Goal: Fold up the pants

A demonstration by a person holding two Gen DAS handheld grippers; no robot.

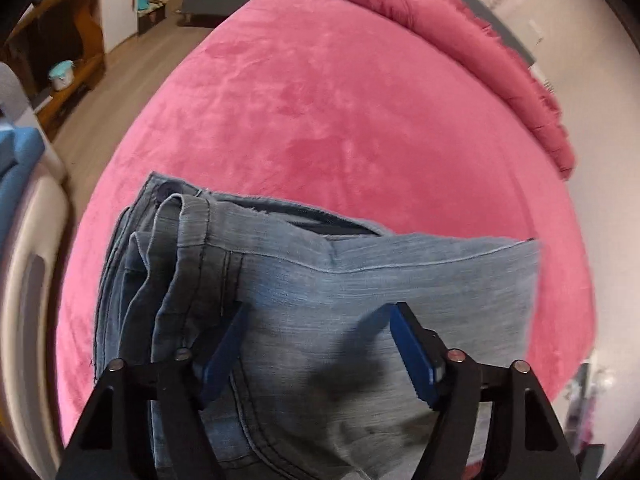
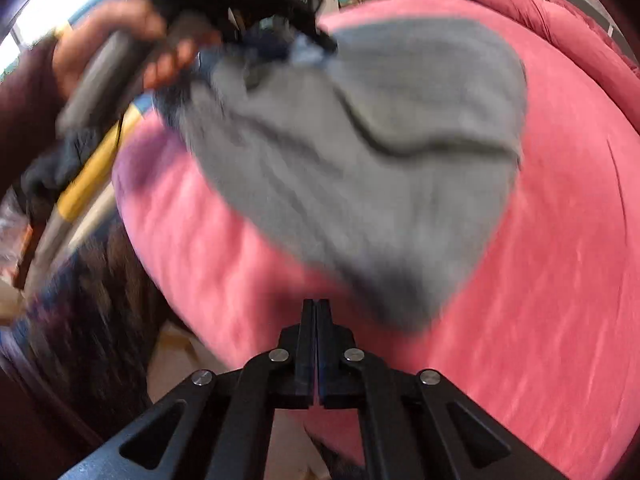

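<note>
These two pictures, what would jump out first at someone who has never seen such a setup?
The huge pink bed cover fills both views. On it lie folded light-blue jeans, near the front edge. In the left wrist view, the left claw stands open just above the denim with blue pads. In the blurred right wrist view, the right claw is shut on nothing, near the jeans' lower corner.

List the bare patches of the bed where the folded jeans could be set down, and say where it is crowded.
The pink blanket lies bare beyond the jeans, up to the rumpled bedding at the far edge, and in a strip to their right. Crowded: the near-left corner, where the jeans sit under the open left gripper.
</note>
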